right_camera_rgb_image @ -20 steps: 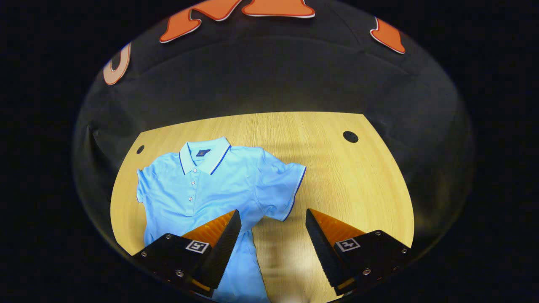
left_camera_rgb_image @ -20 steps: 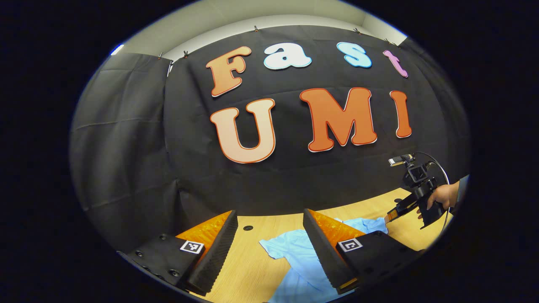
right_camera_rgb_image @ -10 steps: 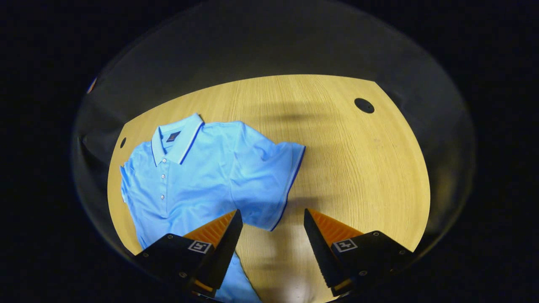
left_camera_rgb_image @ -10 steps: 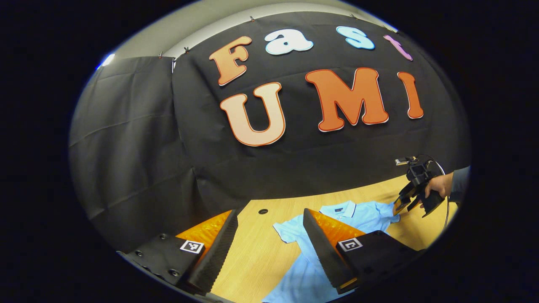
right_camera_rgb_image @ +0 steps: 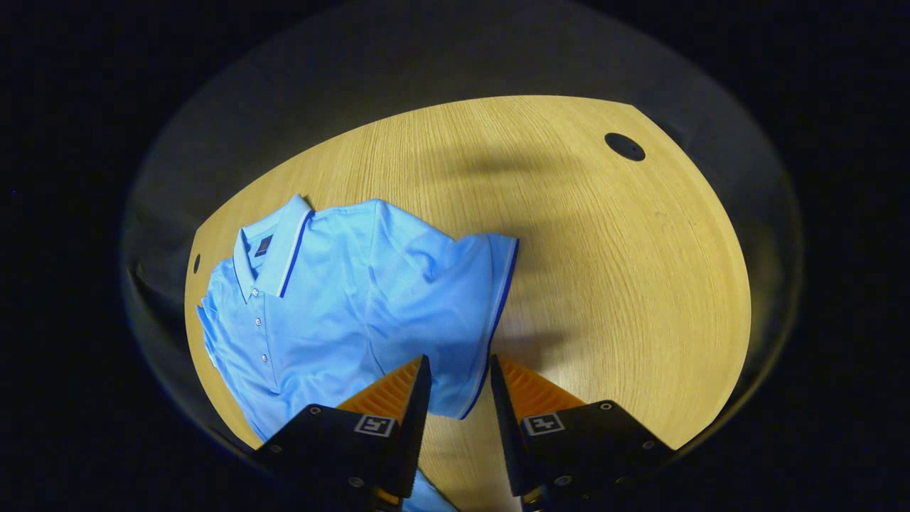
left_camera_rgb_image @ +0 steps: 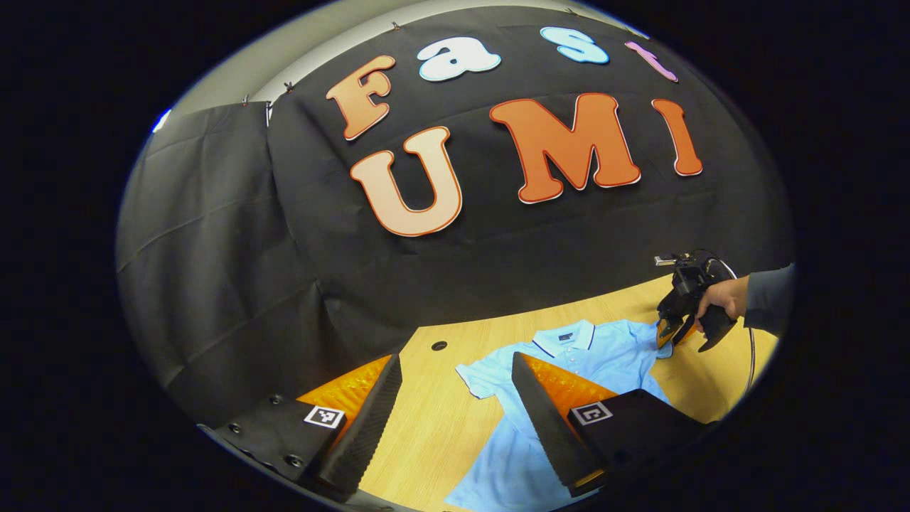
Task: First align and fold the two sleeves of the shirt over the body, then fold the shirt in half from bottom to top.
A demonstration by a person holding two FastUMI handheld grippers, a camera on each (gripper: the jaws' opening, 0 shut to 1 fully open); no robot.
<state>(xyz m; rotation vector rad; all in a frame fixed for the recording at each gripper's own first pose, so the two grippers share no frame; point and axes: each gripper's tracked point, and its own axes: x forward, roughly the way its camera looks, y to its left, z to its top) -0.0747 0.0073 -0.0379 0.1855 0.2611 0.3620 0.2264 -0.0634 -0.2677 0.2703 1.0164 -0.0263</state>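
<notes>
Shirt [right_camera_rgb_image: 341, 306] lies on table [right_camera_rgb_image: 604, 270], left of centre.

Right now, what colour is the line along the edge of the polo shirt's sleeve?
Dark blue, edging the light blue polo shirt's sleeve; clearest in the right gripper view.

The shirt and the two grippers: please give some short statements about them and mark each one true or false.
1. The shirt lies on a wooden table. True.
2. The shirt is already folded in half. False: it lies spread out, collar showing.
3. The right gripper has its fingers on either side of the sleeve edge. True.
4. The left gripper is shut on the shirt. False: it is open, holding nothing.
5. The shirt is red. False: it is light blue.
</notes>
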